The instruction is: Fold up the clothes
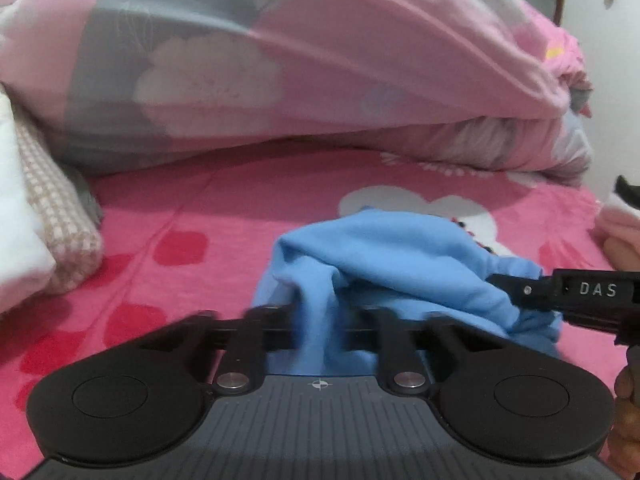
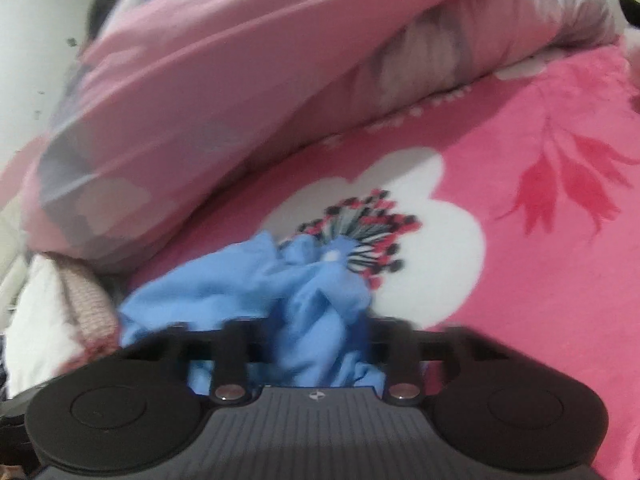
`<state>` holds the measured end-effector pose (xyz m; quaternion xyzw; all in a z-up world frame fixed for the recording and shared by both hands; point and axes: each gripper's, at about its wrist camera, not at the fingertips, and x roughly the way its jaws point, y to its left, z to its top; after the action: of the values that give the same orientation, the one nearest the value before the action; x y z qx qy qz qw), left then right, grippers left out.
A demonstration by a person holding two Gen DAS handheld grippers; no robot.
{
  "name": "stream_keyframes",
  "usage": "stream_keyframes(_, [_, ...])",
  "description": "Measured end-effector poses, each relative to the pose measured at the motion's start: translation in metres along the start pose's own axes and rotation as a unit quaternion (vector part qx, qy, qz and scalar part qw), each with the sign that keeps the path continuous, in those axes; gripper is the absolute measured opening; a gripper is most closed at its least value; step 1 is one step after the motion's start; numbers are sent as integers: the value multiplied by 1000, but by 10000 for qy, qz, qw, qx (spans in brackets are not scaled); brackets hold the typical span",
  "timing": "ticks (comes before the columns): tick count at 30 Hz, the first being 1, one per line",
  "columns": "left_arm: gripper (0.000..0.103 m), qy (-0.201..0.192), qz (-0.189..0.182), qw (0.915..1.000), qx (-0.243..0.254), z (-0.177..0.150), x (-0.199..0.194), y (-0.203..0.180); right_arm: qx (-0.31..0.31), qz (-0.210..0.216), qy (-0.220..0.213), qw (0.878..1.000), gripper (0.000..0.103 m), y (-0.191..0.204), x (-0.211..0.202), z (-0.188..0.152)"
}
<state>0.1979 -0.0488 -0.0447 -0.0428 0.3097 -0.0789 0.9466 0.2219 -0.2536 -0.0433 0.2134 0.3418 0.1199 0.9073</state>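
Note:
A light blue garment (image 1: 392,256) lies bunched on the pink flowered bed cover (image 1: 200,208). In the left wrist view my left gripper (image 1: 320,312) is shut on a fold of it, and the cloth drapes over and hides the fingertips. My right gripper (image 1: 508,288) comes in from the right and pinches the garment's right side. In the right wrist view the blue garment (image 2: 240,280) is gathered thickly between the fingers of my right gripper (image 2: 316,320), which is shut on it, above the white flower on the bed cover (image 2: 520,240).
A pink and grey duvet (image 1: 280,60) is heaped along the back of the bed. A white and checked folded cloth (image 1: 44,232) lies at the left. A person's hand (image 1: 628,400) holds the right gripper at the right edge.

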Motion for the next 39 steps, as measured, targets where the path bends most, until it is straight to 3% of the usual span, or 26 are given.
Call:
stream_keyframes(2, [5, -96, -75, 9999, 84, -2, -17, -2, -168, 42, -153, 9997, 13, 10, -13, -3])
stream_keyframes(9, [4, -381, -500, 9969, 474, -17, -99, -10, -519, 463, -513, 9963, 10, 43, -82, -15])
stream_keyframes(15, [3, -258, -936, 9906, 961, -48, -172, -7, -892, 1021, -512, 9894, 9, 69, -162, -50])
stream_keyframes(17, [3, -47, -1068, 9891, 1010, -62, -192, -1, -1034, 1184, -457, 9865, 9, 77, -188, -65])
stream_keyframes(23, [3, 531, -1121, 9860, 1111, -100, -233, 12, -1442, 1564, 106, 9771, 9, 86, -245, -120])
stream_keyframes(27, [4, 1112, -1175, 9817, 1008, -122, -238, 23, -1404, 1703, 691, 9729, 9, 82, -257, -154])
stream_keyframes(30, [9, 1476, -1377, 9761, 804, -130, -240, 36, -1485, 1577, 1133, 9696, 9, 79, -253, -181])
stream_keyframes(31, [17, 1551, -1443, 9747, 710, -132, -243, 40, -1586, 1456, 1258, 9684, 10, 80, -251, -191])
stream_keyframes(33, [27, 1556, -1502, 9749, 532, -134, -252, 49, -1816, 1204, 1463, 9649, 11, 81, -248, -208])
stream_keyframes(35, [31, 1442, -1472, 9778, 370, -130, -256, 57, -1987, 1015, 1585, 9618, 13, 81, -248, -217])
stream_keyframes(39, [36, 1095, -1364, 9845, 99, -123, -255, 63, -1939, 1071, 1491, 9637, 22, 71, -270, -208])
